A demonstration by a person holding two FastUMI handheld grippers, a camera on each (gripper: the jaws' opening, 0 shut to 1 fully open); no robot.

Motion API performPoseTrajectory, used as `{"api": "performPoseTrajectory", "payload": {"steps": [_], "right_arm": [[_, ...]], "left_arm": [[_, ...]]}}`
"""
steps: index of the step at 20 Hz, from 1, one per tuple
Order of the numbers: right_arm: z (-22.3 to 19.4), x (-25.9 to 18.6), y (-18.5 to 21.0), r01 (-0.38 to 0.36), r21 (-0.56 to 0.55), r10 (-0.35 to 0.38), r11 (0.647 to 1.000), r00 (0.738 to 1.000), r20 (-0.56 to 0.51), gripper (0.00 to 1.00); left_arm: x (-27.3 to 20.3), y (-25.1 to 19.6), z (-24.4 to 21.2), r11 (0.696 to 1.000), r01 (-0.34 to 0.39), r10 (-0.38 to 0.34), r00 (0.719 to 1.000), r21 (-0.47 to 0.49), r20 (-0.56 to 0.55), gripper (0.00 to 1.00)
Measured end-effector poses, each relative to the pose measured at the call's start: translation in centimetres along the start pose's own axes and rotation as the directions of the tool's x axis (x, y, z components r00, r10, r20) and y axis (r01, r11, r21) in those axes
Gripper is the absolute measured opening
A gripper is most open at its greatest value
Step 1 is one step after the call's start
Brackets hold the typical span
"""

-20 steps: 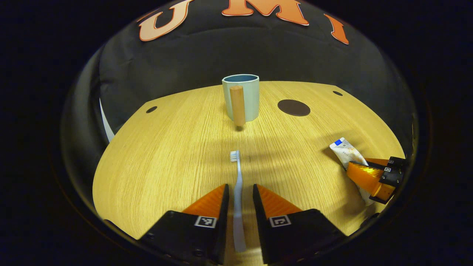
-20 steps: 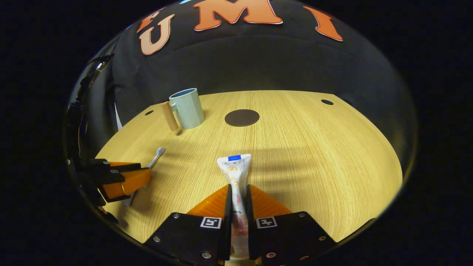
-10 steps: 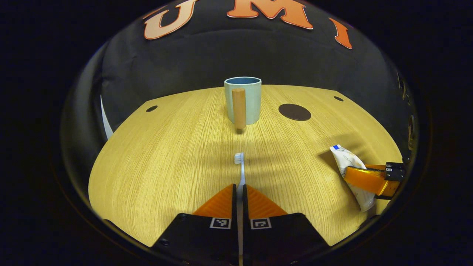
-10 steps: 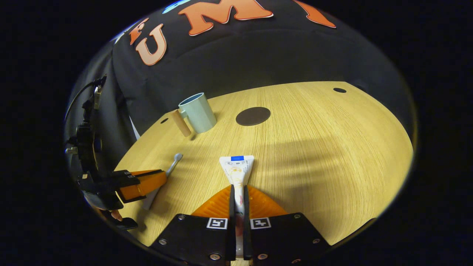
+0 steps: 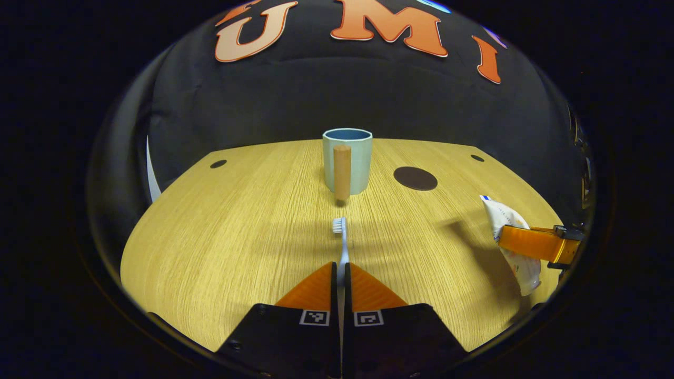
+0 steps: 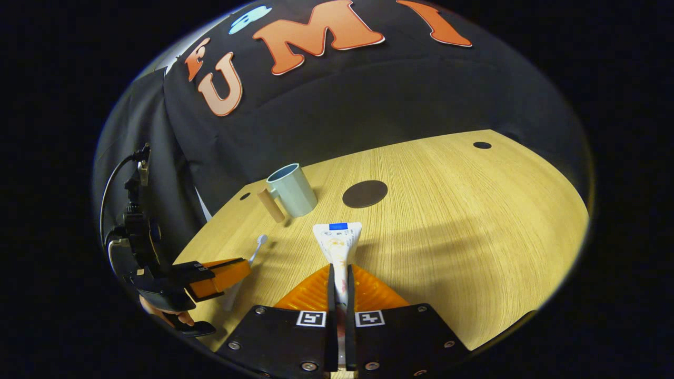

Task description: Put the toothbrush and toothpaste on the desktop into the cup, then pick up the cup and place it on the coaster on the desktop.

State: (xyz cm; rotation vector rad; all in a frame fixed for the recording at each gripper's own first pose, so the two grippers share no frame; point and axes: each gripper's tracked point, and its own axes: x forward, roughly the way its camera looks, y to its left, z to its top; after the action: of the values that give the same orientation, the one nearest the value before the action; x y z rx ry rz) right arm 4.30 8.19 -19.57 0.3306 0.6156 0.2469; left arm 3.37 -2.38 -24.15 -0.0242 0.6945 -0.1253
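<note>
My left gripper point(image 5: 339, 266) is shut on a pale blue toothbrush point(image 5: 342, 237), whose bristle head points toward the cup and hangs above the table. The light green cup point(image 5: 352, 158) with a wooden handle point(image 5: 342, 172) stands upright straight ahead. A dark round coaster point(image 5: 415, 178) lies to its right. My right gripper point(image 6: 339, 268) is shut on a white toothpaste tube point(image 6: 338, 243), lifted off the table, flat end forward. In the right gripper view the cup point(image 6: 295, 189) and coaster point(image 6: 365, 193) sit ahead to the left. The left gripper point(image 6: 245, 266) shows at lower left there; the right gripper point(image 5: 503, 238) shows at right.
The wooden table point(image 5: 237, 231) has small dark holes near its far corners point(image 5: 218, 163). A hand point(image 6: 168, 316) holds the left gripper's body, with a cable above it. The black cloth wall rises behind the table's far edge.
The left gripper shut on the toothbrush, then both grippers rose with toothbrush and toothpaste off the table. The right gripper view tilted and drew back; the cup stands as before.
</note>
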Motion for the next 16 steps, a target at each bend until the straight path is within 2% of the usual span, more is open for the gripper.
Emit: {"api": "performPoseTrajectory", "payload": {"steps": [6, 16], "right_arm": [[2.3, -0.9, 0.2, -0.012, 0.001, 0.012, 1.000, 0.997, 0.075, 0.05], [8.9, -1.7, 1.8, -0.023, -0.059, 0.035, 0.998, 0.977, 0.212, 0.06]], "left_arm": [[-1.1, -0.6, 4.0, 1.000, 0.002, -0.002, 0.988, 0.002, 0.155, 0.02], [-1.7, -0.3, 12.7, 1.000, 0.006, -0.004, 0.929, -0.003, 0.370, 0.02]]}}
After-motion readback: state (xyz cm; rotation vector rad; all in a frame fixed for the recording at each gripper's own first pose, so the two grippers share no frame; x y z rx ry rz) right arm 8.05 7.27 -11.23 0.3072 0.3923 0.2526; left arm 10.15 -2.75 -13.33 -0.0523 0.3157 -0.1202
